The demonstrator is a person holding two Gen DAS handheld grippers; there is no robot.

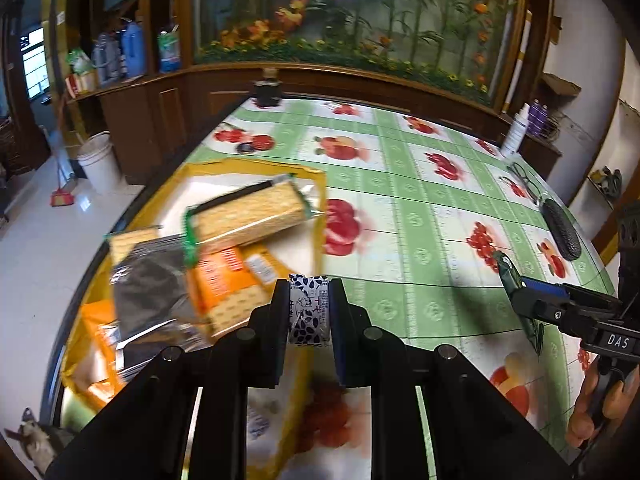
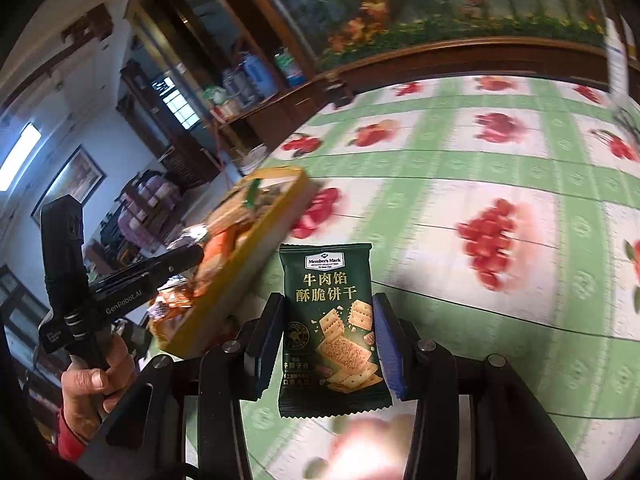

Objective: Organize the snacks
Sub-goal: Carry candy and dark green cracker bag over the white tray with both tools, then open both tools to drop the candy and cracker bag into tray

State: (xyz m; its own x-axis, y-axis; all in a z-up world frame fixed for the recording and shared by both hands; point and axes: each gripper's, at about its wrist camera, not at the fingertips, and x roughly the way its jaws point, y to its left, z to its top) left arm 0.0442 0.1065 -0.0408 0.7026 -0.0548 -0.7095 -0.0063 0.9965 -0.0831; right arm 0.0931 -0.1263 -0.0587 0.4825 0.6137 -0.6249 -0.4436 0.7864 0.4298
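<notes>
My left gripper (image 1: 309, 304) is shut on a small blue-and-white patterned packet (image 1: 308, 312), held over the near right corner of a yellow box (image 1: 320, 184). The box holds a long cracker sleeve (image 1: 248, 212), orange packets (image 1: 224, 276) and a dark foil packet (image 1: 148, 284). My right gripper (image 2: 329, 320) is shut on a dark green cracker packet (image 2: 330, 328), held upright above the tablecloth, right of the yellow box (image 2: 240, 276). The right gripper also shows in the left wrist view (image 1: 520, 284), with the green packet (image 1: 516, 292). The left gripper shows at the left of the right wrist view (image 2: 188, 256).
The table has a green-and-white fruit-print cloth (image 1: 400, 200). A dark glasses case (image 1: 560, 232), glasses (image 1: 524, 180) and a white spray bottle (image 1: 514, 132) lie at the far right. A dark jar (image 1: 266, 88) stands at the far edge. A white bucket (image 1: 98, 160) stands on the floor at left.
</notes>
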